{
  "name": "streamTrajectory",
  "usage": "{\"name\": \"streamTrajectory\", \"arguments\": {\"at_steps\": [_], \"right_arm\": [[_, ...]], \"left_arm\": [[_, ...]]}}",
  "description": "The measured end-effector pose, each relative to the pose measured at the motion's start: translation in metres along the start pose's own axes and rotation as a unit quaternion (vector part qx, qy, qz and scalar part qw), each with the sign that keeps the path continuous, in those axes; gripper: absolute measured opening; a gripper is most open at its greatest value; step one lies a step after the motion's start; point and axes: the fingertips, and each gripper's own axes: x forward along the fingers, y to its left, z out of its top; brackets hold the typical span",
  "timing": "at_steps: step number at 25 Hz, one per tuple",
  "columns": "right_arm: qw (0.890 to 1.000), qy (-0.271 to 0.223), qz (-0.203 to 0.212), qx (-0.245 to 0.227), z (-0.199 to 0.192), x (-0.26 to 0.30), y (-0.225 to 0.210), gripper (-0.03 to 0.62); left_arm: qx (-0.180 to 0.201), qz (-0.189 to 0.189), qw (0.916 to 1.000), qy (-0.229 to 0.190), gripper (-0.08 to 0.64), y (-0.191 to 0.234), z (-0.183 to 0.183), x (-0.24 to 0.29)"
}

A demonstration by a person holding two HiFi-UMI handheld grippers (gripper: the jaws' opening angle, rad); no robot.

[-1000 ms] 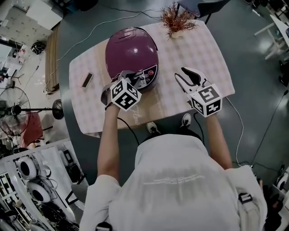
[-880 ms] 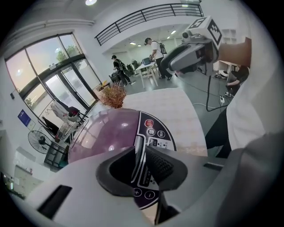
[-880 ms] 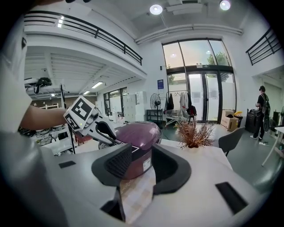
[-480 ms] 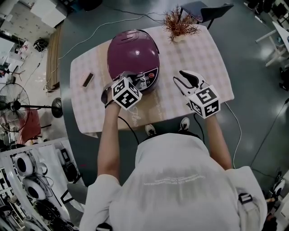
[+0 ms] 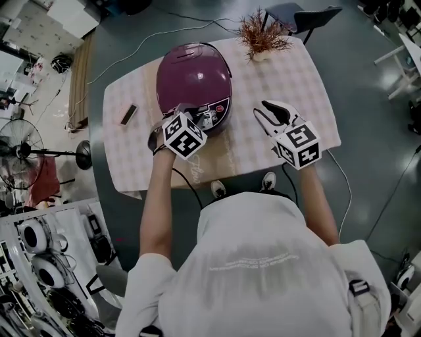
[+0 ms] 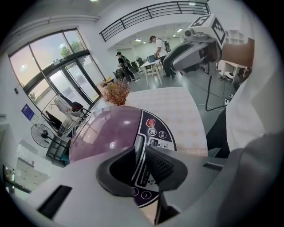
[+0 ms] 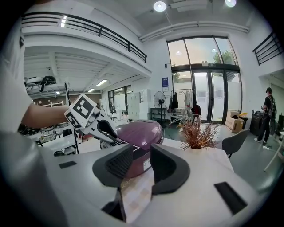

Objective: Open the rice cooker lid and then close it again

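A purple rice cooker (image 5: 194, 76) stands with its lid down at the back left of the checked table (image 5: 289, 79). My left gripper (image 5: 191, 112) hangs over the cooker's front control panel (image 6: 155, 131). Its jaws leave only a narrow gap, and the panel's silver strip shows through it in the left gripper view (image 6: 140, 155). Nothing is pinched between the pads. My right gripper (image 5: 271, 112) is held above the bare cloth to the right of the cooker, apart from it. Its jaws have just been closing and stand open with nothing between them (image 7: 142, 155). The cooker (image 7: 140, 133) lies beyond them.
A dried reddish plant (image 5: 263, 33) in a small pot stands at the table's far edge. A small dark object (image 5: 127, 116) lies on the cloth left of the cooker. A chair (image 5: 309, 13) is behind the table, and a standing fan (image 5: 16, 161) is on the floor at the left.
Both grippers and the cooker keep their places. Only the head view has shifted slightly.
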Motion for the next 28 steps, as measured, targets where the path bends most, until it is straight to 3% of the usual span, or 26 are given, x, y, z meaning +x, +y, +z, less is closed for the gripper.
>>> {"name": "streamTrajectory", "arguments": {"at_steps": [15, 28], "right_arm": [[1.000, -0.005, 0.003, 0.015, 0.0011, -0.0002, -0.0085, 0.133], [1.000, -0.004, 0.022, 0.017, -0.0021, 0.0047, -0.0053, 0.133]], "left_arm": [[-0.026, 0.020, 0.9992, 0.020, 0.075, 0.0003, 0.0001, 0.0005], [-0.046, 0.041, 0.9980, 0.010, 0.071, 0.0009, 0.0004, 0.0004]]}}
